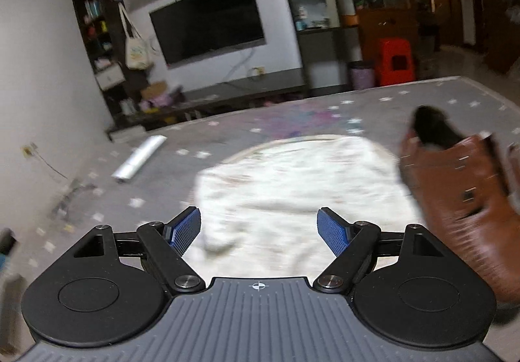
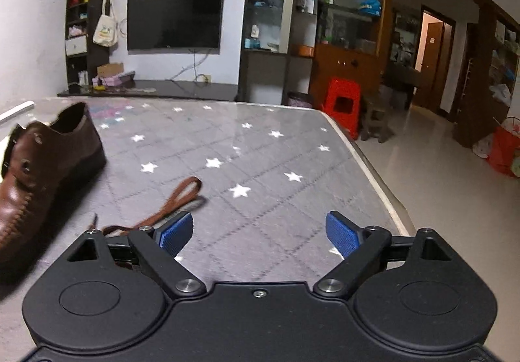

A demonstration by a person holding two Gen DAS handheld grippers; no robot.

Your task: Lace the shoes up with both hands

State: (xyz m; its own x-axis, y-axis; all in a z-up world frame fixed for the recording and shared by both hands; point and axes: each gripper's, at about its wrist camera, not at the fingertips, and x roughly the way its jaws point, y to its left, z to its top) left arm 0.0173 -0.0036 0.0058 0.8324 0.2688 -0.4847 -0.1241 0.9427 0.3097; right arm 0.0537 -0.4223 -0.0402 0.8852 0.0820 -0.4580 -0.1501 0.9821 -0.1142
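A brown leather shoe (image 2: 39, 163) with empty eyelets lies on the grey star-patterned mat (image 2: 260, 150), at the left of the right wrist view. The same shoe (image 1: 461, 199) appears blurred at the right edge of the left wrist view. A loose brown lace (image 2: 169, 202) lies looped on the mat just left of and ahead of my right gripper (image 2: 260, 232), which is open and holds nothing. My left gripper (image 1: 259, 228) is open too, hovering over a white crumpled cloth (image 1: 292, 186), with the shoe to its right.
A rolled silver sheet (image 1: 139, 157) lies on the mat at the left. The mat's right edge (image 2: 373, 173) drops to a tiled floor. Beyond are a red stool (image 2: 341, 102), a TV (image 2: 175, 19) on the wall, shelves and a cabinet.
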